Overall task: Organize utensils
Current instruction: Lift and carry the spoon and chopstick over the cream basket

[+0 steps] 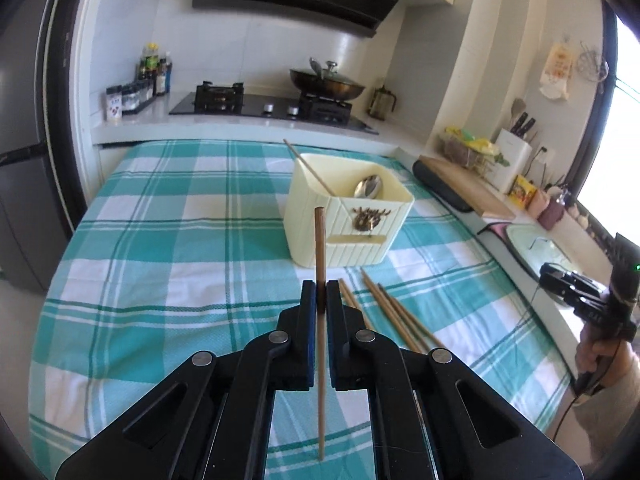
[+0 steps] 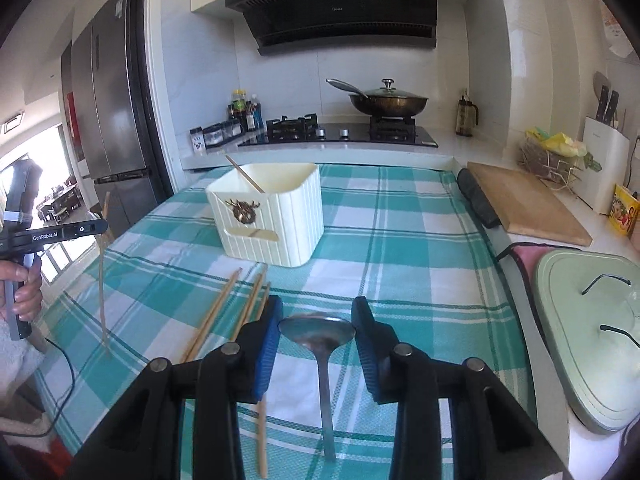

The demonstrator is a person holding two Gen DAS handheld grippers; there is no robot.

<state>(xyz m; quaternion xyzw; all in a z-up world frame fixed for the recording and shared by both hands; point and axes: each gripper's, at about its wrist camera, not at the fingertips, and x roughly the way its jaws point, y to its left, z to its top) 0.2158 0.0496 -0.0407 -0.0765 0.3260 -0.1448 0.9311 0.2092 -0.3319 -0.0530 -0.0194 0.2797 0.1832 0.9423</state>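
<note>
My left gripper [image 1: 320,292] is shut on a brown chopstick [image 1: 319,240], which stands nearly upright above the checked cloth [image 1: 180,240]. In the right wrist view the same gripper [image 2: 102,226] and its chopstick [image 2: 103,292] appear at the left. The bowl of a metal spoon [image 2: 316,334] sits between the blue pads of my right gripper [image 2: 318,312], which is shut on it, handle trailing toward the camera. A cream utensil holder [image 1: 348,224] [image 2: 276,216] stands mid-table with a spoon [image 1: 369,188] and a chopstick [image 1: 308,168] inside. Several loose chopsticks [image 1: 396,316] [image 2: 224,304] lie in front of it.
A wooden cutting board [image 2: 528,208] and a pale green lid [image 2: 592,340] sit along the right counter. Behind the table are a gas stove [image 2: 340,134] with a lidded wok [image 2: 388,104], bottles and a fridge [image 2: 112,100]. A person's hands hold both grippers.
</note>
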